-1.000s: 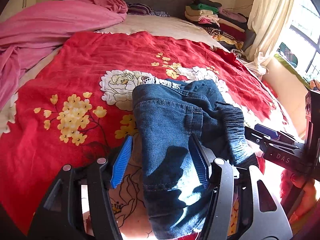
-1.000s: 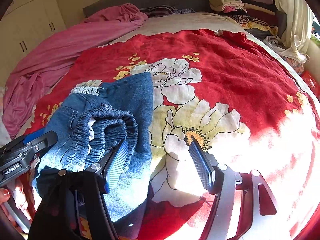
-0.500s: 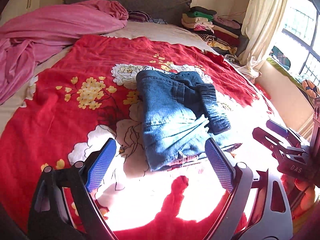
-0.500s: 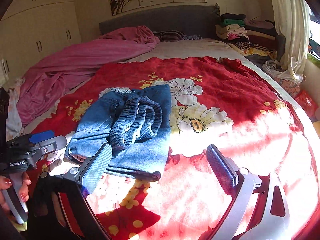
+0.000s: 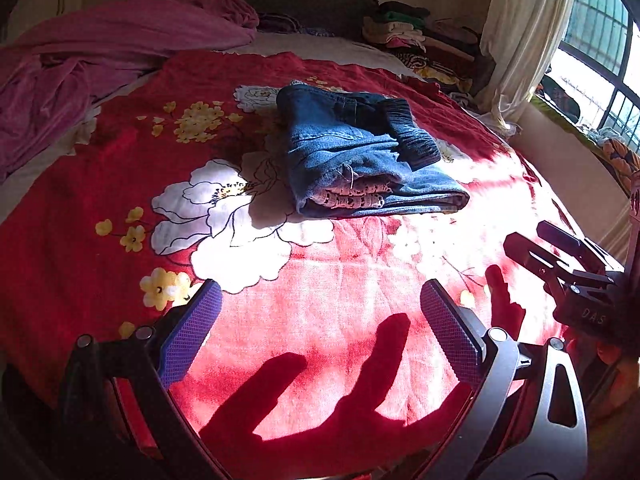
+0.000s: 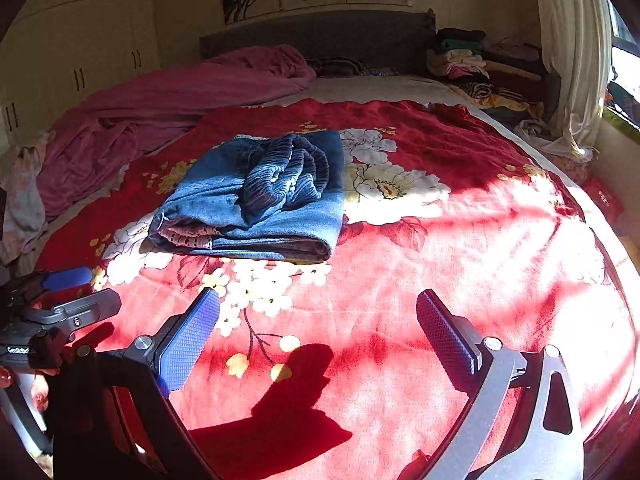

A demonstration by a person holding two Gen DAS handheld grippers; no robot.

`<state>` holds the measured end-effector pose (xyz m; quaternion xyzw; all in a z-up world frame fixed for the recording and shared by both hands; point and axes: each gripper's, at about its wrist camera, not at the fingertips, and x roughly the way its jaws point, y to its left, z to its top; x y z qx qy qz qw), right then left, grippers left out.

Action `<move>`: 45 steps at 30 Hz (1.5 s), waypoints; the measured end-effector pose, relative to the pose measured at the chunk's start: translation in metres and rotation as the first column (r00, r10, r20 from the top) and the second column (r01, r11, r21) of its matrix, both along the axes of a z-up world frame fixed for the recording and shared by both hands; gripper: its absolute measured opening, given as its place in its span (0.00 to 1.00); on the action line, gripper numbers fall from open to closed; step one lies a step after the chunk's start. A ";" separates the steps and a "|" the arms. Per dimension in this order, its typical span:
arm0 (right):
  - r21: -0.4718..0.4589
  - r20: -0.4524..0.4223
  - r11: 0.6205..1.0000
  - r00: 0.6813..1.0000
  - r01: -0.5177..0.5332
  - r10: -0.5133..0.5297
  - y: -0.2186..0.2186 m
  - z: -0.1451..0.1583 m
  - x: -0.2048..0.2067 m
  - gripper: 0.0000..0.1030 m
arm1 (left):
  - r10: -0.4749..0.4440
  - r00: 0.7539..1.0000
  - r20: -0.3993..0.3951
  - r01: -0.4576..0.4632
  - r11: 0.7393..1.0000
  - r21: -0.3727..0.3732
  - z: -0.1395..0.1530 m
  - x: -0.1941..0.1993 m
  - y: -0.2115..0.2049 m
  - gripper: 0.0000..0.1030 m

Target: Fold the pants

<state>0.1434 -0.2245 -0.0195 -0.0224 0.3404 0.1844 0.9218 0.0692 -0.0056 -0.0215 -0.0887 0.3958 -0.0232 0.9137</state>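
Denim pants (image 5: 360, 152) lie folded in a stack mid-bed on the red floral blanket (image 5: 100, 168). My left gripper (image 5: 320, 320) and right gripper (image 6: 318, 320) hang agape near the foot edge, holding nothing.

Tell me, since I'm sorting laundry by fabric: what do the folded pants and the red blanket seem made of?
Folded pants: blue denim, matte, with faded wash and a gathered elastic waistband; lace trim shows at the edge. Red blanket: probably plush synthetic fleece, with a soft sheen in sunlight and a printed floral pattern.

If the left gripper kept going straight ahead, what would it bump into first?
Probably the red blanket first, since the left gripper tilts downward. The folded jeans lie beyond.
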 end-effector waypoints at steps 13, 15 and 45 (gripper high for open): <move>0.002 -0.003 1.000 1.000 0.019 -0.019 -0.007 0.003 -0.008 0.95 | 0.043 0.999 -0.005 -0.043 0.999 0.000 0.002 -0.001 0.008 0.90; 0.003 -0.002 1.000 1.000 0.019 -0.019 -0.008 0.004 -0.009 0.95 | 0.046 0.999 -0.004 -0.046 0.999 0.000 0.003 -0.001 0.009 0.90; 0.000 0.006 1.000 1.000 0.012 -0.012 -0.004 0.008 -0.014 0.95 | 0.064 0.998 -0.002 -0.064 0.998 0.008 0.010 -0.005 0.010 0.91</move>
